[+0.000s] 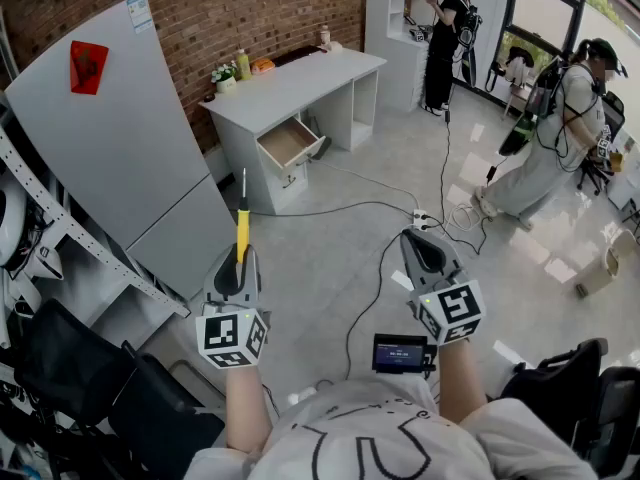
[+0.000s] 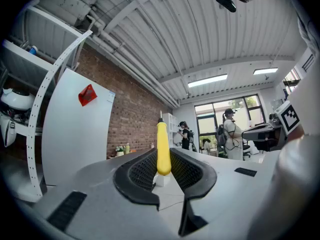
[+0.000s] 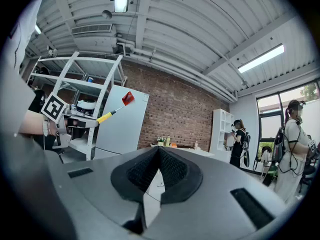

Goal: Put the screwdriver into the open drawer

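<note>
My left gripper [image 1: 238, 260] is shut on a yellow-handled screwdriver [image 1: 242, 226], whose metal shaft points forward toward the desk. In the left gripper view the yellow handle [image 2: 163, 148] stands upright between the black pads. The open drawer [image 1: 289, 142] hangs pulled out from the front of the white desk [image 1: 300, 83], well ahead of both grippers. My right gripper [image 1: 424, 248] is held level to the right, shut, with nothing between its pads [image 3: 172, 170]. The right gripper view shows the screwdriver [image 3: 111, 113] off to the left.
A large white panel [image 1: 110, 138] leans against the brick wall at left, beside metal shelving [image 1: 60, 238]. Cables and a power strip [image 1: 420, 218] lie on the floor. Two people [image 1: 545, 138] stand at the back right. Black chairs [image 1: 80, 388] flank me.
</note>
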Action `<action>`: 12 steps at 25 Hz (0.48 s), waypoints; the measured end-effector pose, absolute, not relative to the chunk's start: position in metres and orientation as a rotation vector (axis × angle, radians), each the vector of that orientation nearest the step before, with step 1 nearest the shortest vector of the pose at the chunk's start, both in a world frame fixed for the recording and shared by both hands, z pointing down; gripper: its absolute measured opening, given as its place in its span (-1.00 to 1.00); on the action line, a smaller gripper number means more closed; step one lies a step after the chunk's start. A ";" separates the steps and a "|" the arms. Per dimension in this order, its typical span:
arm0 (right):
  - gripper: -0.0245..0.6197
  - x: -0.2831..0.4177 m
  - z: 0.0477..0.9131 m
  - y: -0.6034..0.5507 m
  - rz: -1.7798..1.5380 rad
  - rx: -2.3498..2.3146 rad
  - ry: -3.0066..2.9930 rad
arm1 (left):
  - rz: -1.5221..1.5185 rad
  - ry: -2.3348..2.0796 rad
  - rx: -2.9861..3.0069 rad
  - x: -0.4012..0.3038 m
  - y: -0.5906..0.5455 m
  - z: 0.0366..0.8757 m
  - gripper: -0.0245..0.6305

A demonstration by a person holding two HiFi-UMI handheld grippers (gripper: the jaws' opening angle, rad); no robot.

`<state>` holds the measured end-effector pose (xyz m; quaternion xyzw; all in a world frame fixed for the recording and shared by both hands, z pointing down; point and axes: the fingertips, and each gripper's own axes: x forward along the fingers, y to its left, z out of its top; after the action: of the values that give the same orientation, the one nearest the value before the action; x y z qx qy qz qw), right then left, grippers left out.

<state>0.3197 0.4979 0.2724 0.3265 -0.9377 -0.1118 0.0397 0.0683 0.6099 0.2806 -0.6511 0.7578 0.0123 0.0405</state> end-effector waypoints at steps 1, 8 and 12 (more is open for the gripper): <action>-0.87 0.321 0.273 0.494 -0.345 0.995 -2.873 | 0.037 2.324 -1.993 0.070 0.606 0.282 -0.67; -0.87 0.345 0.271 0.458 -0.351 0.955 -2.887 | 0.045 2.371 -1.951 0.092 0.579 0.284 -0.68; -0.87 0.358 0.277 0.442 -0.360 0.898 -2.878 | 0.067 2.417 -1.916 0.107 0.570 0.290 -0.67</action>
<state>0.3581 0.4418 0.2767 0.2955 -0.9465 -0.1185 0.0527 0.1074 0.5702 0.2896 -0.6208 0.7831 0.0217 0.0284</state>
